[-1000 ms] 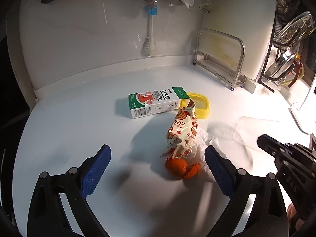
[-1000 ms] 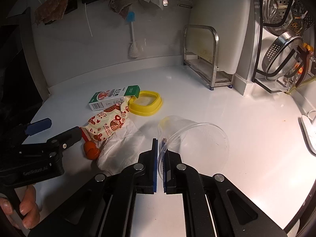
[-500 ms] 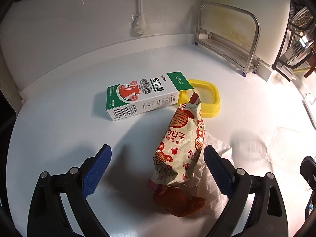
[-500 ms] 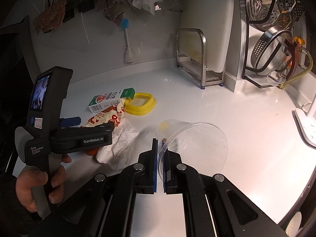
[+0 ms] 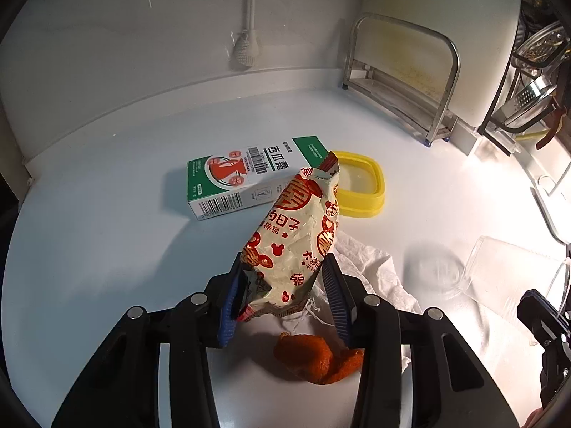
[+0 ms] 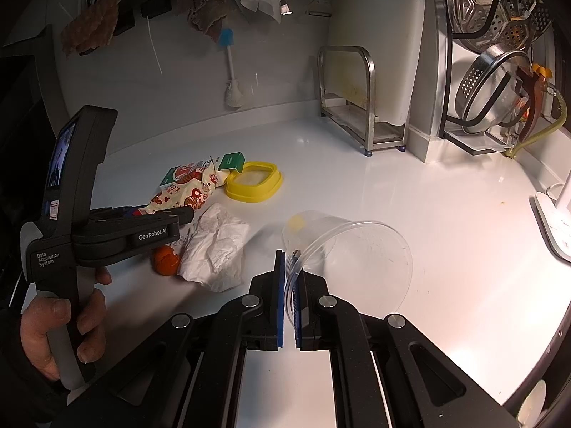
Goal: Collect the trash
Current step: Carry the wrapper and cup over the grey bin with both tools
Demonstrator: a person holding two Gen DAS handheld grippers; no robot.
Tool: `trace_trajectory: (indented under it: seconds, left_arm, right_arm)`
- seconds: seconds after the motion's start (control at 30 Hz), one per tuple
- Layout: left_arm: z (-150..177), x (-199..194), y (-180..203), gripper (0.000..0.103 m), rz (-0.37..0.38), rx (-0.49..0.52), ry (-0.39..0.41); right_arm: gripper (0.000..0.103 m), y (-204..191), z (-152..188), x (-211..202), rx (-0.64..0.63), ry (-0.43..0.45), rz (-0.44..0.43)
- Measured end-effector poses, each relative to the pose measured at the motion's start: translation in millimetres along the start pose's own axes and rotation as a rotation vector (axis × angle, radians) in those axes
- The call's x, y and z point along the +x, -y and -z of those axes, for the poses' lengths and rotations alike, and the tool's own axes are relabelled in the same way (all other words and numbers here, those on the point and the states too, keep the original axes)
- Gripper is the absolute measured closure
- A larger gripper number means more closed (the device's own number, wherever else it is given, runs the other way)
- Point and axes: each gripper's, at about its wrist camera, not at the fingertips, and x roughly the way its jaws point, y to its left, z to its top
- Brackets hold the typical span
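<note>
While the clear cup (image 6: pixel 348 249) lies tipped on the table (image 6: pixel 410 178), rim pinched in the right hand-held gripper (image 6: pixel 289 306), nothing shows inside it yet; collecting looks barely begun. Left hand-held gripper (image 5: pixel 282 303) has just been closing, pads now pressing the snack bag (image 5: pixel 296 239). Beside the bag: box (image 5: pixel 242 174), tissue (image 5: pixel 364 271), yellow lid (image 5: pixel 364 192), orange peel (image 5: pixel 314 360), all loose.
</note>
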Motion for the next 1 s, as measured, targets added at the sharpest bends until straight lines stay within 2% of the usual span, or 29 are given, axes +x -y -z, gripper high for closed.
trace_trajectory:
  seconds: [0.2,0.33,0.43,1.0]
  left_arm:
    - [8.1,-32.5,-4.1,0.061,-0.03,0.012,0.059]
    - [28.4,-61.6,-0.6,0.061,-0.047,0.046,0.08]
    - [45.6,-83.1,1.0,0.061,-0.023,0.046,0.082]
    - [172.6,-200.6,18.9,0.061,0.021,0.132,0.129]
  right_arm:
    - [0.099,-2.7,5.6,-11.9,0.0,0.022,0.014]
    - [0.099,-6.6,15.7,-25.5,0.007,0.024,0.021]
    - [0.099,-12.0,27.1,-40.2,0.012,0.024,0.031]
    - [0.099,-57.3,134.4,-167.8,0.072,0.061,0.072]
